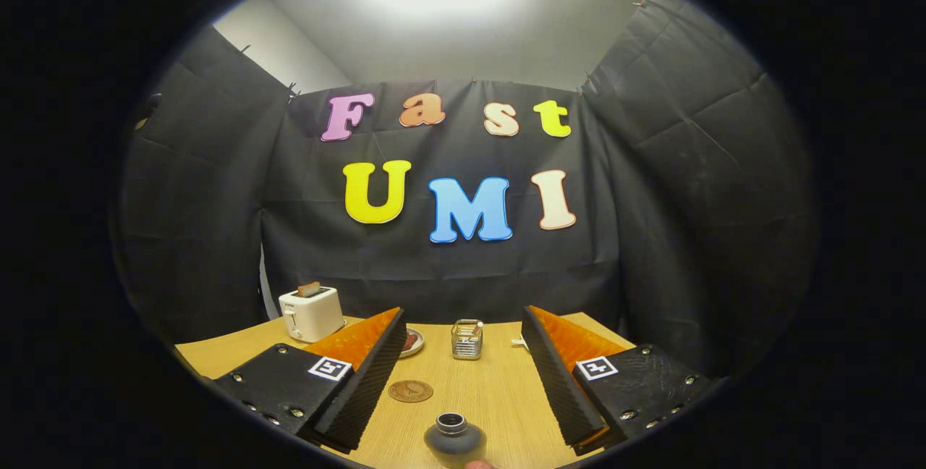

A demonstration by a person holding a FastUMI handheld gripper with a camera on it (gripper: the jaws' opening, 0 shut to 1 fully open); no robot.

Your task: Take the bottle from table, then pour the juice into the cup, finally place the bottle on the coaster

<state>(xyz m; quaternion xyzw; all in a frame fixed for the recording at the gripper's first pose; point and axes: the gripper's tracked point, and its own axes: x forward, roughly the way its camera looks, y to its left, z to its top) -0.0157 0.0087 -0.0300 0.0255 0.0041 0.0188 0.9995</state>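
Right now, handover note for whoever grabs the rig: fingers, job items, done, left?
Gripper: fingers open, wide apart, holding nothing.
Bottle: upright on the table, between the fingers, not gripped.
Coaster: flat on the table, just ahead of the bottle, bare.
Cup: upright beyond the coaster, near the table's far edge.
Done: nothing yet.
Left: grasp the bottle, pour into the cup, set the bottle on the coaster.

My one camera rides on my claw, looking forward along its two wide-apart fingers, low over the counter and nearly level. The bottle sits close beneath the lens; the cup stands beyond the bottle, toward the booth's back wall.
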